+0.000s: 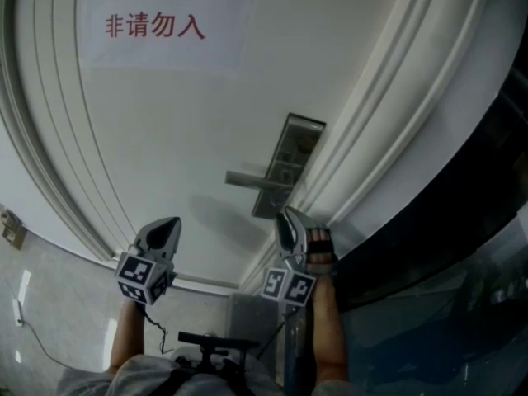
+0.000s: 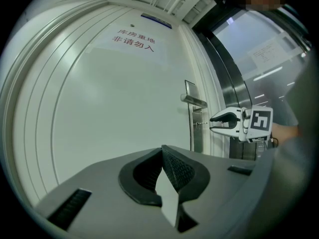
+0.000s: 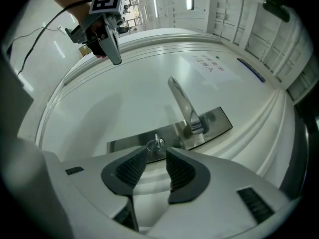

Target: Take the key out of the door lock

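The key (image 3: 156,143) was seated in the lock of the steel plate (image 3: 122,146) on the white door (image 1: 165,139), on the far side of the plate from the sign (image 1: 157,7), with the lever handle (image 3: 182,103) between.

Right gripper (image 3: 155,156): held level and square to the plate. Jaws stood apart, released, tips just short of the key. The key lay in line with the gap between them. The pads (image 3: 132,168) did not press on it, and contact could not be confirmed from any view. Nothing was gripped.

Left gripper (image 2: 162,151): held level facing the bare door panel, well apart from the plate. Jaws were clenched, tips meeting, with nothing between them.

From the left gripper view, the key projected from the plate toward the parted tips of the right gripper. In the head view, the right gripper covered the lock, and the key could not be made out there.
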